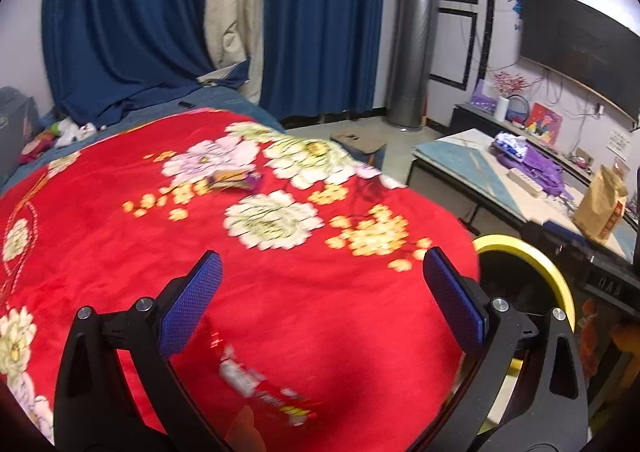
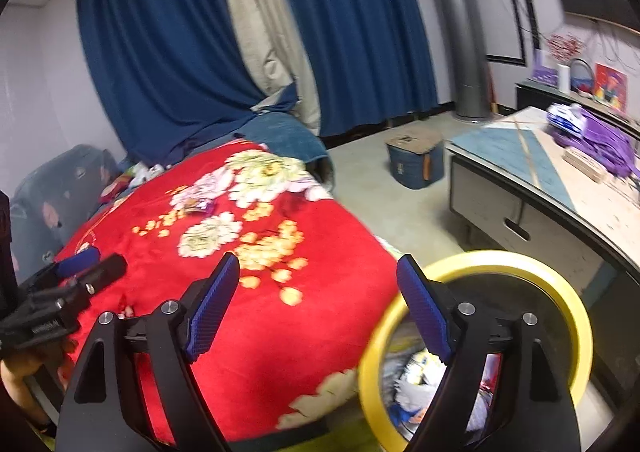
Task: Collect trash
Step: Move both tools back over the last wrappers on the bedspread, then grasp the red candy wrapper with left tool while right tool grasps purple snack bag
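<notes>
Left hand-held gripper released, wide apart over red blanket. Red wrapper lower center, blurry: light, crinkly, prob slippery; pinch mid-body flat. Right hand-held gripper released, empty, by yellow-rim bin.

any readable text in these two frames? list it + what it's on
"HAB", partly legible, on the dark cabinet front right of the yellow-rimmed bin.
Red wrapper on the red blanket under the left hand-held gripper: print motion-blurred, unreadable.
Purple wrapper farther back: too small.
Brown paper bag: red print, unreadable.
Label on the left hand-held gripper's body, right wrist view: too blurred.
</notes>
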Demonstrator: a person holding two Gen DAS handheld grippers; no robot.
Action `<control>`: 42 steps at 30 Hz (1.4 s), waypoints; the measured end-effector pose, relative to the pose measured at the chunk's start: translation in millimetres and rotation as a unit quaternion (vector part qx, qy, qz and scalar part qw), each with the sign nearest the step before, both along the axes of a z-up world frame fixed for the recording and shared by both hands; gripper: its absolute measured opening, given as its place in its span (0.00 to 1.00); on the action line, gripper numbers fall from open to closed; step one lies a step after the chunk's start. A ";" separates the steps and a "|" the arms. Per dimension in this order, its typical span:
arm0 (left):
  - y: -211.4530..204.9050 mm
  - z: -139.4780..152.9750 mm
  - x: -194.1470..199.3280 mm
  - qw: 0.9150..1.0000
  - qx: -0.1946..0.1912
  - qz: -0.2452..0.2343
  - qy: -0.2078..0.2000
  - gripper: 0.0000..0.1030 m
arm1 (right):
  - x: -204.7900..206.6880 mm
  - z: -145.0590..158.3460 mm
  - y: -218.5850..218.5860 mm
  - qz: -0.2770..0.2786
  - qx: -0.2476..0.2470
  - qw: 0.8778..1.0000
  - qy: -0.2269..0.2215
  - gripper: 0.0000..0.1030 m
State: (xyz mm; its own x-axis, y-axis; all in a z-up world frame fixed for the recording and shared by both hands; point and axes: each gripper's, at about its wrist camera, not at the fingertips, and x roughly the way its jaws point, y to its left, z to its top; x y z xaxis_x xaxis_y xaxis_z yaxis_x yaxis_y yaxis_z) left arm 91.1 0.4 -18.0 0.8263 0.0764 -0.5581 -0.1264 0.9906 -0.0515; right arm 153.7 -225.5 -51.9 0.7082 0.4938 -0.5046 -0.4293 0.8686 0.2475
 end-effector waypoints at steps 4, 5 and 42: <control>21.2 -9.3 -6.5 1.000 -0.004 0.019 0.023 0.89 | 9.5 5.5 27.8 0.026 -0.006 1.000 -0.003 0.76; 26.2 -12.0 -6.9 0.999 -0.005 0.019 0.033 0.89 | 12.3 6.6 34.9 0.032 -0.008 0.999 -0.004 0.76; 69.6 -67.0 -8.0 0.977 -0.152 -0.072 0.134 0.06 | 154.8 -51.2 314.8 0.226 -0.247 0.942 0.010 0.75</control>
State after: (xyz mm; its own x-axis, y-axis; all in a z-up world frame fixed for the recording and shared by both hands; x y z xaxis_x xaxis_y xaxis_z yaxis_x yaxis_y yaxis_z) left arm 83.1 69.9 -85.0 0.6367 -0.2329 -0.7351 -0.0362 0.9432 -0.3302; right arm 308.5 89.3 -103.1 0.4707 0.4436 -0.7627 -0.7820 0.6100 -0.1278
